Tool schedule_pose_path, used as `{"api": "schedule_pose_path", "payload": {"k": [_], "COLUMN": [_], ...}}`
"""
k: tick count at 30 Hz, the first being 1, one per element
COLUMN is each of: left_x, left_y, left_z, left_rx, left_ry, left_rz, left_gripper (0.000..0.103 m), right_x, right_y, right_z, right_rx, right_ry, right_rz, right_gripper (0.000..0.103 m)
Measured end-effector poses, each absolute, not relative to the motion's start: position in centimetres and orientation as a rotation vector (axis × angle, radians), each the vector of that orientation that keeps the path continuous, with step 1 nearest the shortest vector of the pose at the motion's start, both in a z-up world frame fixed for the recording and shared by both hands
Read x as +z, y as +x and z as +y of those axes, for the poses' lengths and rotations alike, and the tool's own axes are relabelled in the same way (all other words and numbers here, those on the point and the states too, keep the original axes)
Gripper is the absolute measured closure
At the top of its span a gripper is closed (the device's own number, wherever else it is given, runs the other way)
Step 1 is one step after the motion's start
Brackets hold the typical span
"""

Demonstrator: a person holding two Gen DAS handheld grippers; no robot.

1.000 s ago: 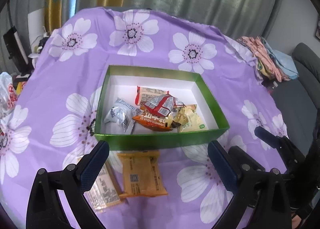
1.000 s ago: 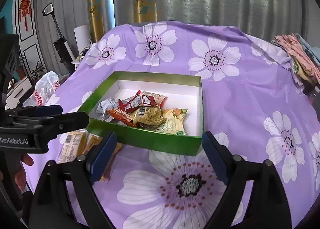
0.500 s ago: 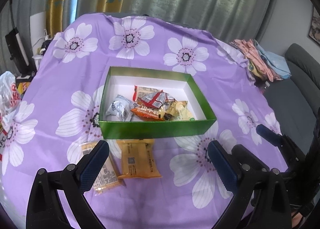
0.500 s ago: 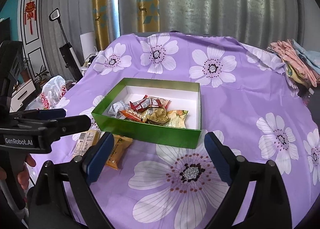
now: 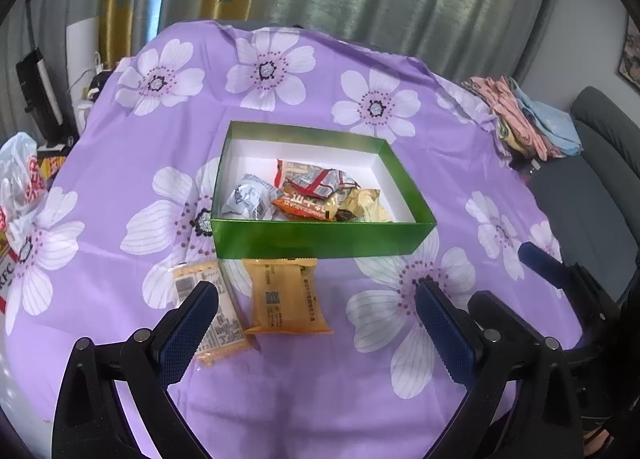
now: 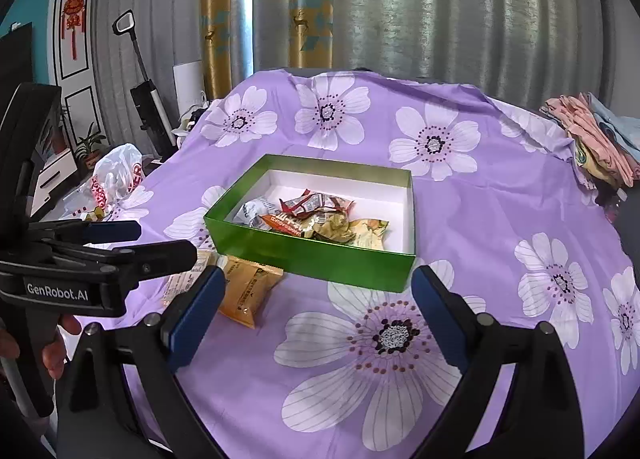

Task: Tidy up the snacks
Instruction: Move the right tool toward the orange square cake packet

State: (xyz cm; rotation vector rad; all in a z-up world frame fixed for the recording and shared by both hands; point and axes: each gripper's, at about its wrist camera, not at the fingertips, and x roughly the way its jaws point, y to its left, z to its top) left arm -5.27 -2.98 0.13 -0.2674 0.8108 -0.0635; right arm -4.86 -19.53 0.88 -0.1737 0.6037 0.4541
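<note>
A green box (image 5: 320,238) with white inside sits mid-table and holds several wrapped snacks (image 5: 308,195); it also shows in the right wrist view (image 6: 316,255). Two packets lie on the cloth in front of it: an orange one (image 5: 286,297) and a pale yellow one (image 5: 208,307), seen too in the right wrist view as the orange packet (image 6: 246,291) and the pale one (image 6: 184,279). My left gripper (image 5: 316,329) is open and empty, near the packets. My right gripper (image 6: 316,315) is open and empty, in front of the box.
A purple flowered cloth (image 5: 400,379) covers the table. Folded clothes (image 5: 528,123) lie at the far right edge. A white plastic bag (image 6: 116,175) sits at the left. A grey sofa (image 5: 600,163) stands right of the table.
Both grippers have drawn back and up from the box, so the box and packets look smaller and farther away. Both stay open. Nothing on the table has moved.
</note>
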Motion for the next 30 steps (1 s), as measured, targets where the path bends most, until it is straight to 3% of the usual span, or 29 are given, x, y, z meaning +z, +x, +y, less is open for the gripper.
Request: {"api": "schedule_pose_path", "payload": {"k": [30], "left_x": [-4.6], "left_y": [-4.7], "left_z": [0.5], "left_rx": [-0.037], "left_ry": [-0.368], "left_rz": [0.899], "left_gripper": [0.004], "right_x": [-3.2], "right_y": [-3.4], "right_z": [-16.0], "right_rx": [0.509], "right_ry": [-0.221], "right_rz": [0.725], "right_gripper": [0.008]}}
